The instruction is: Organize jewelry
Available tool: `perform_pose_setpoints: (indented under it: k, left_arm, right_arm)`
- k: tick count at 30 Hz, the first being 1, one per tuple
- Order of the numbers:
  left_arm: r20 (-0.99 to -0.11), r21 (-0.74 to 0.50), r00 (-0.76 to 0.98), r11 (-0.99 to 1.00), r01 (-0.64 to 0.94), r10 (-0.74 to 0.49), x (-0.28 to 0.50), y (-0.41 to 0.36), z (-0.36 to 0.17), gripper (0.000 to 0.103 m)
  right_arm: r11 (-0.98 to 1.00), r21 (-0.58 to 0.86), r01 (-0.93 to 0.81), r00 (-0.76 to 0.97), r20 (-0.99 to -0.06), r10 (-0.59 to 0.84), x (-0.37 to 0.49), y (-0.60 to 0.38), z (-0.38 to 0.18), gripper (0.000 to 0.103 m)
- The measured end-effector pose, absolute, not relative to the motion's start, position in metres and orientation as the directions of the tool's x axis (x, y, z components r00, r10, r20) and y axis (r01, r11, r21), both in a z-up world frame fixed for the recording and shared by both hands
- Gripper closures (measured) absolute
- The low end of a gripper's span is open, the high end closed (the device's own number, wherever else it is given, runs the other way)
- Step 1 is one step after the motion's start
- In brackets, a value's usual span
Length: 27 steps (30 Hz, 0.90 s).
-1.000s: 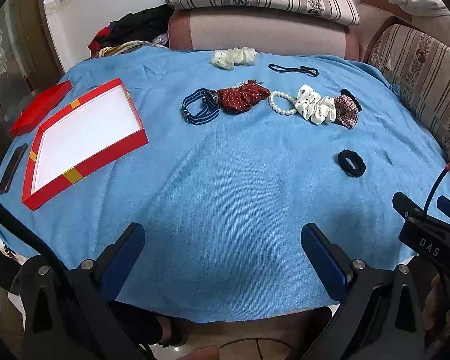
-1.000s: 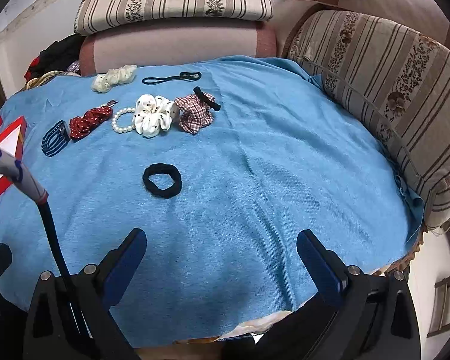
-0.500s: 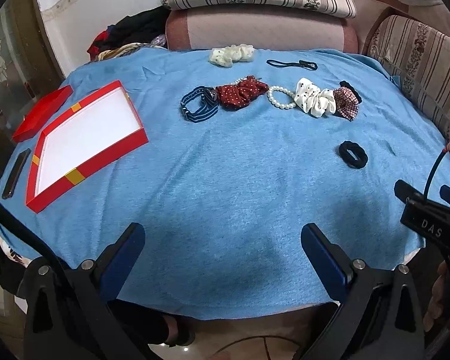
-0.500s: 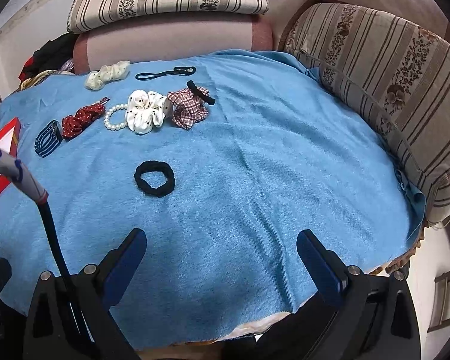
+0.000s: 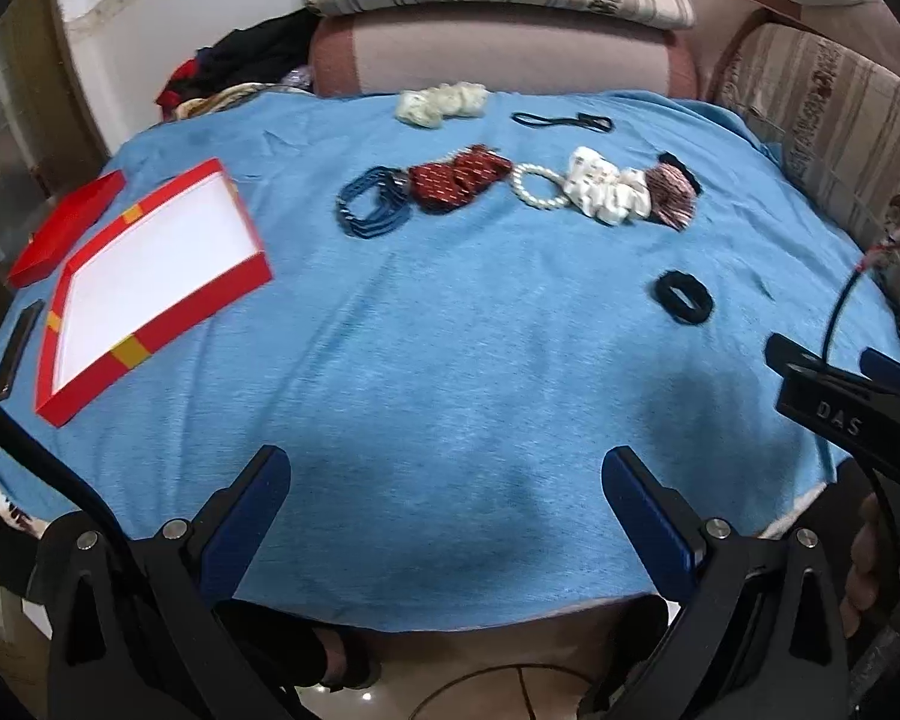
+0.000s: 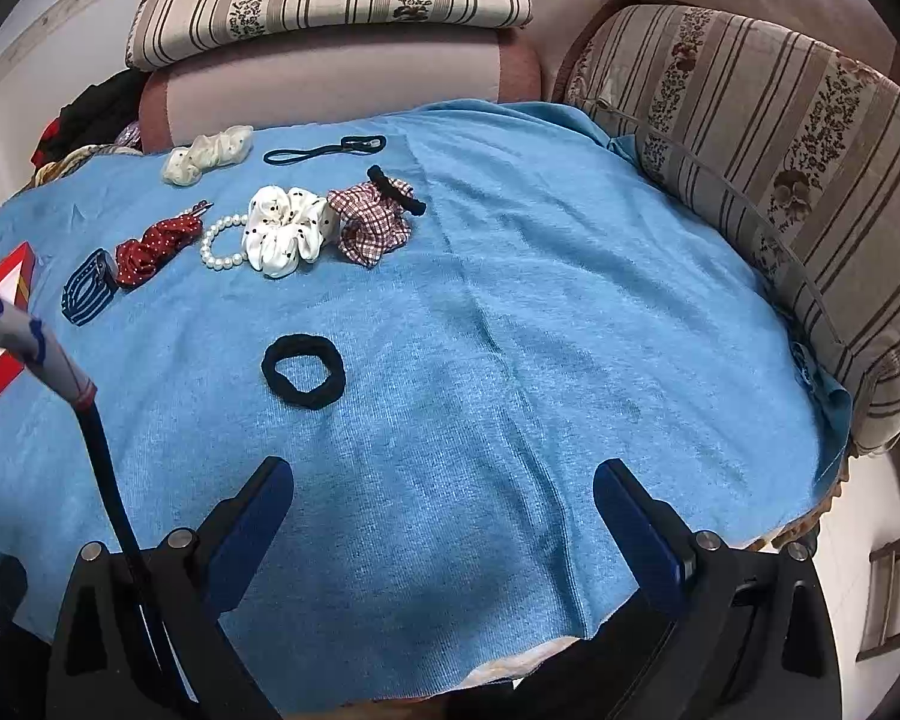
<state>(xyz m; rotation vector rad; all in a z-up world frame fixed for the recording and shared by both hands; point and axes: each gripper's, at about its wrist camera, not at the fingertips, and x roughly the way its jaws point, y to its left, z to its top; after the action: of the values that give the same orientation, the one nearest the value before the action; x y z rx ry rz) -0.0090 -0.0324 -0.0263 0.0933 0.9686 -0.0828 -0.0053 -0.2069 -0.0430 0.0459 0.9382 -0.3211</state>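
A red box with a white inside (image 5: 150, 276) lies open at the left of the blue cloth, its red lid (image 5: 66, 228) beside it. A row of hair ties and jewelry lies at the back: a blue band (image 5: 372, 210), a red dotted scrunchie (image 5: 456, 180), a pearl bracelet (image 5: 537, 186), a white dotted scrunchie (image 6: 285, 228), a plaid scrunchie (image 6: 369, 225). A black hair tie (image 6: 303, 369) lies alone nearer me. My left gripper (image 5: 447, 480) and right gripper (image 6: 444, 489) are both open and empty over the front edge.
A cream scrunchie (image 6: 207, 156) and a thin black headband (image 6: 324, 150) lie at the far edge. Striped sofa cushions (image 6: 750, 138) ring the back and right. A dark flat object (image 5: 15, 354) lies at the far left edge. The right gripper's body (image 5: 840, 408) shows at the right.
Both grippers have drawn back and tilted slightly, so the items sit a little lower and nearer in view. Nothing on the cloth has moved. Both stay open.
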Motion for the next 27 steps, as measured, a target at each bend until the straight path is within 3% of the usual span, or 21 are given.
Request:
perform_pose_setpoints:
  k: [8, 27]
  left_arm:
    - [-0.817, 0.06, 0.573, 0.979, 0.195, -0.065, -0.005, -0.049, -0.028, 0.0]
    - [-0.841, 0.065, 0.54, 0.993, 0.097, 0.002, 0.053, -0.015, -0.037, 0.0]
  right_arm:
    - [0.953, -0.1, 0.287, 0.533, -0.81, -0.245, 0.001, -0.207, -0.051, 0.001]
    - [0.955, -0.108, 0.275, 0.512, -0.825, -0.24, 0.02, -0.211, -0.061, 0.001]
